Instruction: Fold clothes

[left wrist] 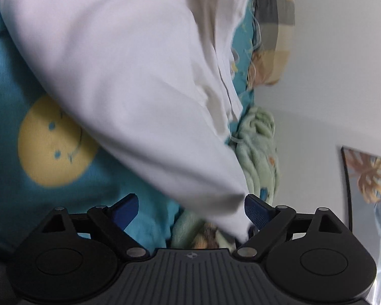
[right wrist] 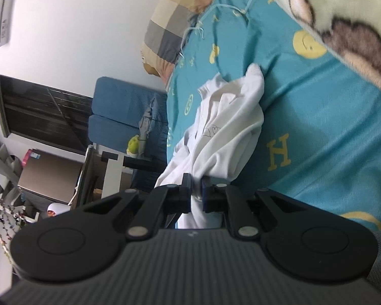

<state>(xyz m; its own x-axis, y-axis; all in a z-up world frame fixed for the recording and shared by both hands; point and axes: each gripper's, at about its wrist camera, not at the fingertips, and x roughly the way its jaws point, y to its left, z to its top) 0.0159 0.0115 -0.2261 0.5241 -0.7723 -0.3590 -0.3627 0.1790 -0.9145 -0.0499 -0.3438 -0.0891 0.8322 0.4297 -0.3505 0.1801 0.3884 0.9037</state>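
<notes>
My right gripper [right wrist: 196, 193] pinches a bunched corner of the white garment [right wrist: 231, 127], which lies crumpled on the teal bedsheet [right wrist: 330, 127] near its edge. My left gripper [left wrist: 191, 209] stands spread, the garment's other end [left wrist: 119, 76] draped between its fingers, unclamped above the same sheet.

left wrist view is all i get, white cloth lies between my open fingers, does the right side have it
Observer: Yes, the right gripper is shut on the white garment.
Operator: where's the rest of it
Observer: Bunched on the teal bedsheet, near the bed's edge.
Operator: any marking on it
Observer: A small line drawing shows on the fabric.
</notes>
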